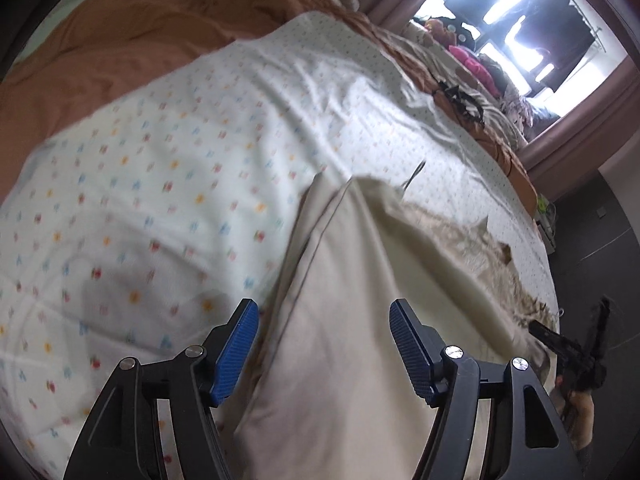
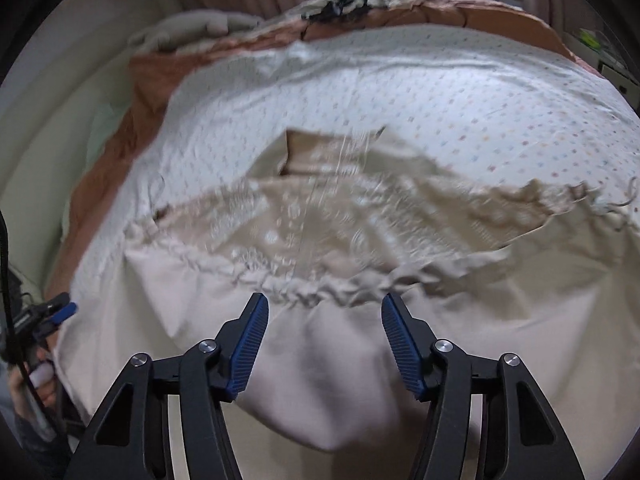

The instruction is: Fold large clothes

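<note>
Below your left gripper point(image 1: 324, 320), in its own view, the beige garment point(image 1: 344, 320) lies on the spotted sheet point(image 1: 160, 168) near the bed's right edge; your jaws stand open over its folded edge, pads clear of the cloth. From the right wrist, your right gripper point(image 2: 325, 314) hangs open above the garment's gathered waistband point(image 2: 304, 284), with nothing between the pads.

Dotted sheet point(image 1: 180, 152) bare left of beige garment point(image 2: 320, 380), clothes pile point(image 1: 476, 60) crowding far edge
</note>
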Demonstrator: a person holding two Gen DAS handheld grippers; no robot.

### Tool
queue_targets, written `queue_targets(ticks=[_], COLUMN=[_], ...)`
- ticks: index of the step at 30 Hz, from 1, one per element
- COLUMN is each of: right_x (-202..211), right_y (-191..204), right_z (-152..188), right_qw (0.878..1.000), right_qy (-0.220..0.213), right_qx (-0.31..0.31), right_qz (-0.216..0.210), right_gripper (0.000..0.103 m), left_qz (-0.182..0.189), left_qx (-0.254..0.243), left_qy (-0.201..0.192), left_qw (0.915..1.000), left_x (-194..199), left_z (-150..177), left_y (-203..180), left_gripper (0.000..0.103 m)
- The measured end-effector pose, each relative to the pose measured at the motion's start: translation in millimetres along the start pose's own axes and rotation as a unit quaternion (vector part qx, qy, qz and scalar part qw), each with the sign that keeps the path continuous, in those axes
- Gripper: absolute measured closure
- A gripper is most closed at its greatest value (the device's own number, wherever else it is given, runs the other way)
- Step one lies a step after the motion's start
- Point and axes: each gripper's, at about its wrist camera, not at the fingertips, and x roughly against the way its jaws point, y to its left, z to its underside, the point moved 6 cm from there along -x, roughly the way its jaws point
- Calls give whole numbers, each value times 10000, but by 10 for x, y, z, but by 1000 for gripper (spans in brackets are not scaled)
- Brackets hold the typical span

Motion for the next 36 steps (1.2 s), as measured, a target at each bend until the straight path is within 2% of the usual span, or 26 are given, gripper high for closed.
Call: queue_targets(ticks=[6, 8, 9, 10, 11, 14, 19, 24, 26, 31, 36], right_x=[-459, -539, -551, -554, -553, -458, -121, -28, -81, -406, -807], right_y=[123, 157, 170, 175, 171, 158, 246, 295, 263, 208, 64], right_z=[158, 164, 153, 129, 109, -17, -293, -497, -544, -546, -421], right_qw=[9980, 9974, 9972, 9970, 9969, 9981, 9990, 9982, 9981, 9970, 9963], right_qy=[606, 606, 582, 567, 573, 473, -31, -243, -271, -137, 103], right_qx=[33, 199, 256, 290, 272, 163, 231, 231, 167, 146, 9], right_qz=[187, 345, 384, 447, 476, 361, 381, 500, 528, 753, 851], right_gripper=[43, 46, 52, 71, 83, 101, 101, 101, 101, 101, 101], left_qz=[89, 124, 129, 137, 156, 223, 277, 273, 306, 262, 122], left_qx=[83, 100, 98, 93, 91, 129, 190, 251, 264, 169, 190], left_qy=[224, 241, 260, 279, 294, 300, 235, 246, 307, 397, 369], left_qw=[9997, 9996, 9995, 9995, 9994, 9992, 9992, 9990, 9987, 9987, 9991], left_x=[-77, -84, -87, -91, -88, -67, 20, 54, 51, 13, -24], left_z=[235, 282, 308, 328, 344, 380, 416, 481, 532, 631, 633], left_y=[112, 129, 133, 135, 134, 146, 204, 249, 238, 211, 258], left_gripper=[34, 34, 35, 36, 37, 37, 37, 39, 45, 50, 64])
